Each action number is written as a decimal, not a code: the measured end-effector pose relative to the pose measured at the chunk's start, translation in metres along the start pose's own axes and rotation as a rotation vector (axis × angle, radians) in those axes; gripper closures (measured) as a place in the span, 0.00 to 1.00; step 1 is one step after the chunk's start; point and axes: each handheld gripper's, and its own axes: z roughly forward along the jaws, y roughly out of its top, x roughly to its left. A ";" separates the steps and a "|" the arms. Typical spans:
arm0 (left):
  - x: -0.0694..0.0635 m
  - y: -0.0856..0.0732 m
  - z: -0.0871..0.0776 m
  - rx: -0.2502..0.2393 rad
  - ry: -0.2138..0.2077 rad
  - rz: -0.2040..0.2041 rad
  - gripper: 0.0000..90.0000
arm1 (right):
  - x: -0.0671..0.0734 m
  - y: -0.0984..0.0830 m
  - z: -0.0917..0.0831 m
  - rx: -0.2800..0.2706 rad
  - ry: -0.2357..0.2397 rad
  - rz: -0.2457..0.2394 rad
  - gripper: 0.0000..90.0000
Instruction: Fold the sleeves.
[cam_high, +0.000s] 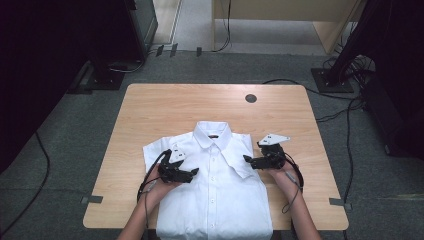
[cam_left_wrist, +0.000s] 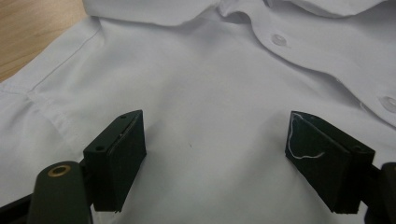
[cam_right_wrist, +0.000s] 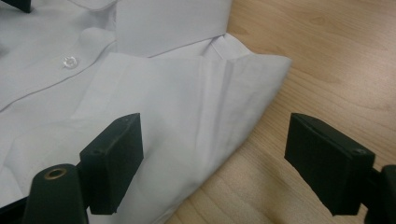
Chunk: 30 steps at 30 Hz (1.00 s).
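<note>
On the table (cam_high: 150, 107) the white shirt (cam_high: 215, 175) lies half-folded — sleeves tucked, length unfolded — left gripper (cam_high: 194, 171) at nine o'clock, right gripper (cam_high: 247, 159) at three, fingers wide, empty.

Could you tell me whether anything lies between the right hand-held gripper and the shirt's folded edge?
Nothing visible does: the right hand-held gripper is open, its jaws straddling the shirt's folded edge over the table.

Lab or recording studio: lone wooden table (cam_high: 165, 107) on grey carpet (cam_high: 75, 135), black stand bases (cam_high: 106, 79), loose cables (cam_high: 345, 107), dark curtains (cam_high: 40, 60), light-wood desk (cam_high: 280, 12) behind.
</note>
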 end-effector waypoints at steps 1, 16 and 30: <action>0.000 0.000 0.000 -0.001 0.000 0.000 0.22 | -0.001 -0.001 0.000 0.001 -0.002 0.000 0.21; 0.000 0.000 0.000 -0.003 -0.006 0.004 0.22 | -0.011 -0.006 -0.009 0.001 -0.033 0.017 0.18; 0.004 0.003 0.000 0.018 -0.017 0.011 0.22 | -0.016 -0.010 -0.013 0.025 -0.068 0.003 0.18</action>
